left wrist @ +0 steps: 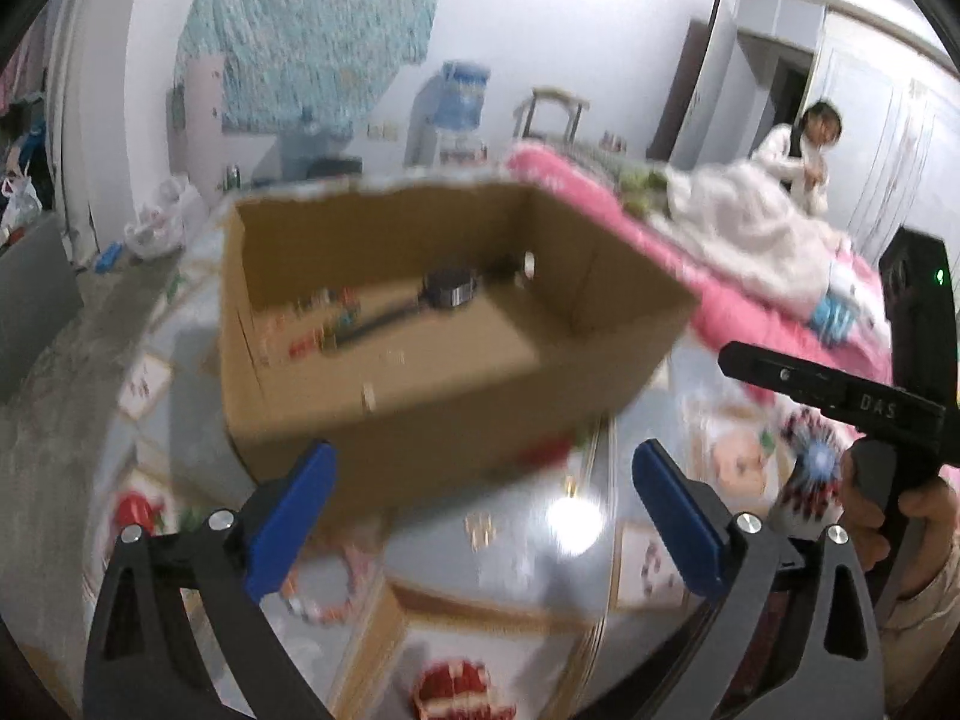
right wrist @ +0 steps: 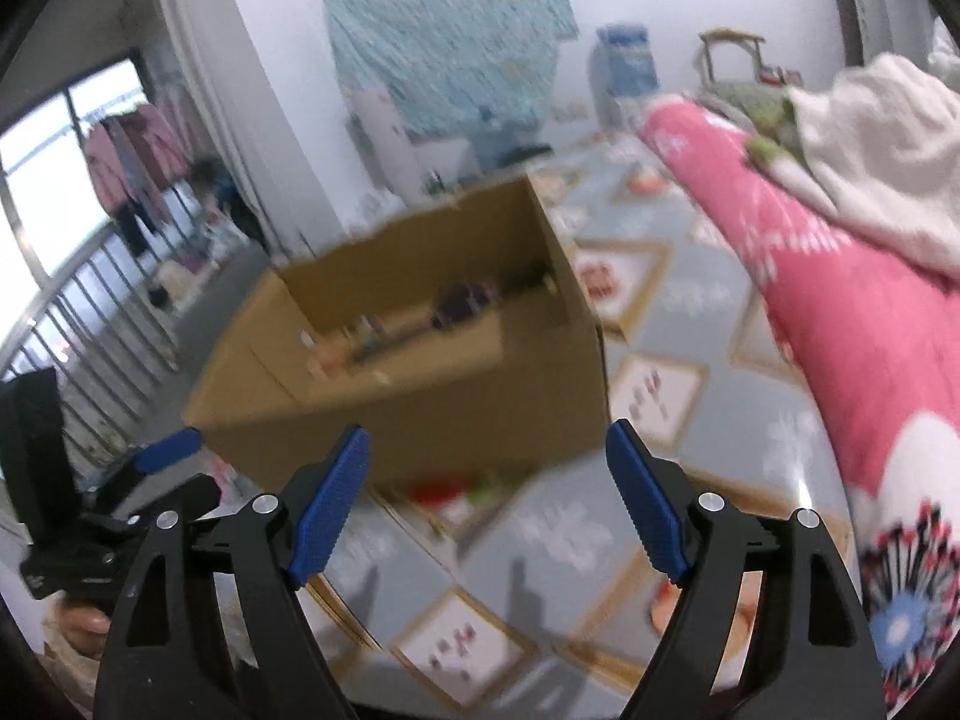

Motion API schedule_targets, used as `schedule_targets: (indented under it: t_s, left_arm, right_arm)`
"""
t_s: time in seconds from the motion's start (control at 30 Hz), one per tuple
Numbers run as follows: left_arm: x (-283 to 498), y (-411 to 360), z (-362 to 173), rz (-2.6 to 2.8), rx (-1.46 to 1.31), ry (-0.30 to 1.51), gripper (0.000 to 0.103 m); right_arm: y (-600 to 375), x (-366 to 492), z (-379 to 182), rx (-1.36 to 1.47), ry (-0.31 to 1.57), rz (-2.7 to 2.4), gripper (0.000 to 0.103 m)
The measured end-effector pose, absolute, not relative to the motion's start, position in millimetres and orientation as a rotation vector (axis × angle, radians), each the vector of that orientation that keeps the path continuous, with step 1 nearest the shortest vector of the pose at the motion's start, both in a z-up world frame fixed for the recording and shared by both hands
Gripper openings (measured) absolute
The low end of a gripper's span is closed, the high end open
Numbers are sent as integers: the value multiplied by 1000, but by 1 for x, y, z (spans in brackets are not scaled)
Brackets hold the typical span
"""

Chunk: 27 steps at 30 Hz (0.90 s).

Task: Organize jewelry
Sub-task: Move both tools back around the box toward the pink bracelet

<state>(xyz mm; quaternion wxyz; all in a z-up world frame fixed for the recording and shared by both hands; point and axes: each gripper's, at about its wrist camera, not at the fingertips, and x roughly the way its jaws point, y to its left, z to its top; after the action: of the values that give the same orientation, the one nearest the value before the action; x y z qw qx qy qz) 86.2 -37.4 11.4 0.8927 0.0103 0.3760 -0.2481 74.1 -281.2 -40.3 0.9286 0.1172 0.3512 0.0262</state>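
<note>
Both views are motion-blurred. An open brown cardboard box [left wrist: 420, 324] sits on a glossy patterned table cover [left wrist: 540, 540] printed in pale blue with framed picture squares. Inside the box, on its floor near the far wall, lies a dark watch with a black strap [left wrist: 447, 291], beside a blurred row of small multicoloured beads [left wrist: 324, 324]; their exact form cannot be told.

The left gripper [left wrist: 480, 510], black with 2 blue pads, hovers just in front of the box's near wall, its jaws spread wide with nothing between them. The right gripper [right wrist: 486, 504], of the same build, also hangs before the box, jaws spread and empty. In the left view, a hand [left wrist: 900, 516] holds the right gripper's black handle at the right edge.

A pink quilt [right wrist: 840, 300] with white bedding lies to the right of the box. A person in white [left wrist: 804, 156] is far behind.
</note>
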Motion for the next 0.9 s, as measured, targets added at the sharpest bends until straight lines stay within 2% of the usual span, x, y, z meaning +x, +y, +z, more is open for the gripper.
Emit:
schedule_targets:
  t_s: [0.23,0.4,0.7,0.9]
  left_arm:
    - [77,-56,-51,-461,141,947,97]
    - [82,-54,-75,-433,128,1011,97]
    - [78,-56,-78,-361,209,954,97]
    - [81,-58,-80,-352,188,951,97]
  right_arm:
    - [-262,64,-80,127,835,-10,78]
    - [-252,65,-97,60,877,-44,81]
    - [-261,56,-105,121,894,-25,82]
    - [-273,53,-92,180,826,24,82]
